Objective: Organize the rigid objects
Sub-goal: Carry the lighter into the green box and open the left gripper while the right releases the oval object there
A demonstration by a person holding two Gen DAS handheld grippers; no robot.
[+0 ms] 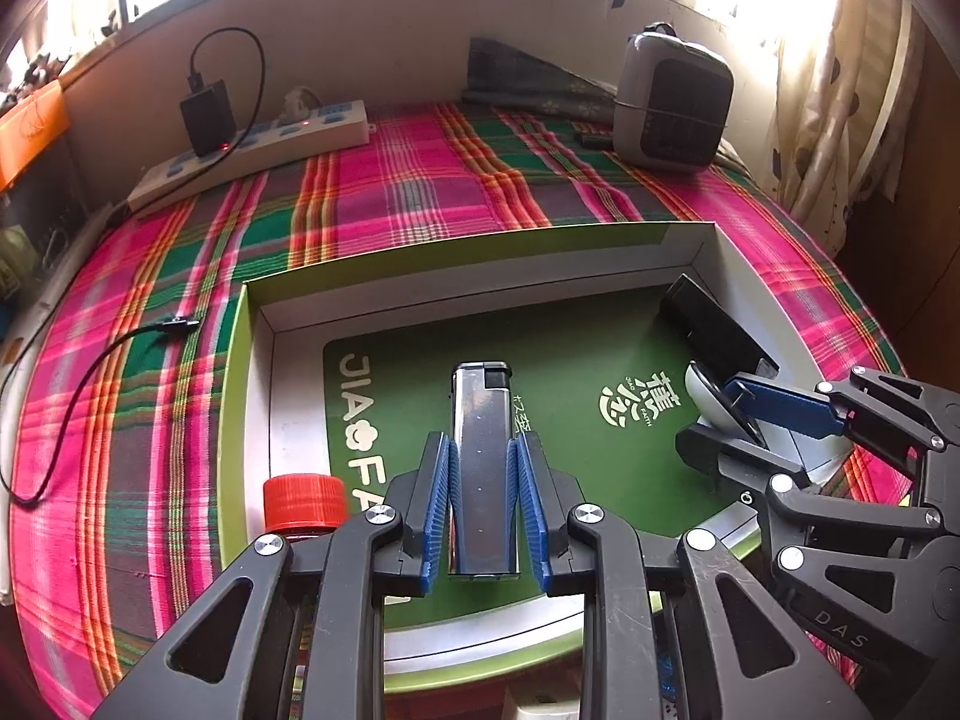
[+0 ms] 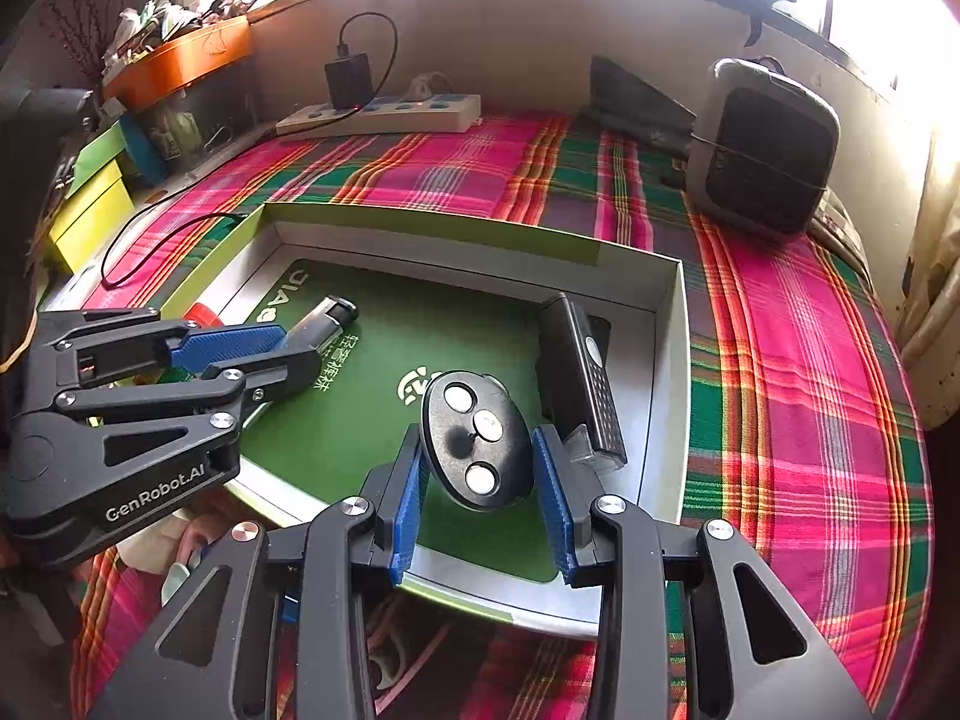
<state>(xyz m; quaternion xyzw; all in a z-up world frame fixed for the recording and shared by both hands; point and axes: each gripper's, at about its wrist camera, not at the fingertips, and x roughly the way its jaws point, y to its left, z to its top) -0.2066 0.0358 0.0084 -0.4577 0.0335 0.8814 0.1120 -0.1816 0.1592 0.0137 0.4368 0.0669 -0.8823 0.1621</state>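
A shallow green-lined box lies on the plaid cloth; it also shows in the right wrist view. My left gripper is shut on a silver lighter and holds it over the box floor; the lighter also shows in the right wrist view. My right gripper is shut on a black oval remote with three white buttons, over the box's near right part. A black rectangular remote lies inside the box against its right wall; it also shows in the left wrist view.
A red bottle cap stands at the box's near left corner. A white power strip with a black charger lies at the back left. A grey heater stands at the back right. A black cable trails over the cloth on the left.
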